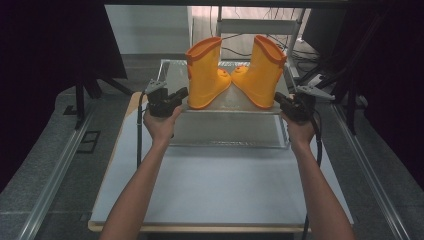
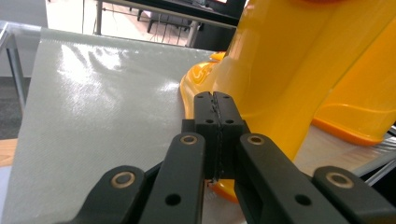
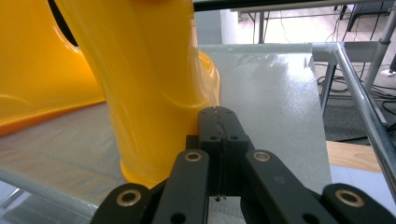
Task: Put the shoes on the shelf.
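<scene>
Two orange rubber boots upright on a clear raised shelf at far middle of the desk, toes touching, heels outward. Left boot near shelf's left edge; right boot near its right edge. Shelf glossy, see-through, metal-framed.

Left claw at shelf's front-left corner, jaws pressed together, nothing between; tips just beside left boot's heel, contact not certain. Right claw at front-right corner, likewise closed and empty, tips just beside right boot's heel. Hands gripping both tools from near side.
</scene>
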Demonstrator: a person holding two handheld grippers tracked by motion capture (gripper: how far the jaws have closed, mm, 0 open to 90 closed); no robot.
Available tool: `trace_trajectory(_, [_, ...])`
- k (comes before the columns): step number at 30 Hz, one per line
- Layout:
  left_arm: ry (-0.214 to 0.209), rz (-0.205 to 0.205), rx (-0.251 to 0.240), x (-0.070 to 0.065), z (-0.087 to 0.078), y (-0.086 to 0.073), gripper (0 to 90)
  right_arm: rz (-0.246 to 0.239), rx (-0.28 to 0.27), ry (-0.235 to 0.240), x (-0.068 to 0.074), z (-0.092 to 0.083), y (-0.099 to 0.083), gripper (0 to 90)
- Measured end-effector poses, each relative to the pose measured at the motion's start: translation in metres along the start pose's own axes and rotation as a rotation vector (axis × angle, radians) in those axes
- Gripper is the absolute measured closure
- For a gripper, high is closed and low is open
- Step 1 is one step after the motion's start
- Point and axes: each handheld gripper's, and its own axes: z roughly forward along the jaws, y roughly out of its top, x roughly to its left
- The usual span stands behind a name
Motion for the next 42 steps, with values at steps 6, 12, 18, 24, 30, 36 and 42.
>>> trace_trajectory(6, [0.015,-0.011,0.023,0.000,0.004,-0.006,90.0,0.018,0.024,0.010,-0.001,0.001,0.000,90.0])
trace_trajectory(12, [0.001,-0.019,0.024,-0.005,0.006,-0.007,90.0,0.021,0.050,0.053,0.003,0.003,0.002,90.0])
trace_trajectory(18, [-0.004,-0.018,0.023,-0.016,0.010,-0.009,90.0,-0.040,0.059,0.088,0.024,0.008,0.003,90.0])
trace_trajectory(24, [-0.037,-0.042,0.027,-0.024,0.016,-0.010,90.0,-0.025,0.063,0.123,0.030,0.011,0.001,90.0])
trace_trajectory(30, [-0.059,-0.036,0.031,-0.041,0.026,-0.013,90.0,-0.050,0.065,0.159,0.046,0.017,-0.002,90.0])
trace_trajectory(36, [-0.074,-0.035,0.032,-0.058,0.037,-0.017,90.0,-0.050,0.067,0.183,0.050,0.020,-0.002,90.0])
trace_trajectory(42, [-0.060,-0.046,0.027,-0.062,0.039,-0.016,90.0,-0.047,0.062,0.174,0.050,0.021,-0.003,90.0])
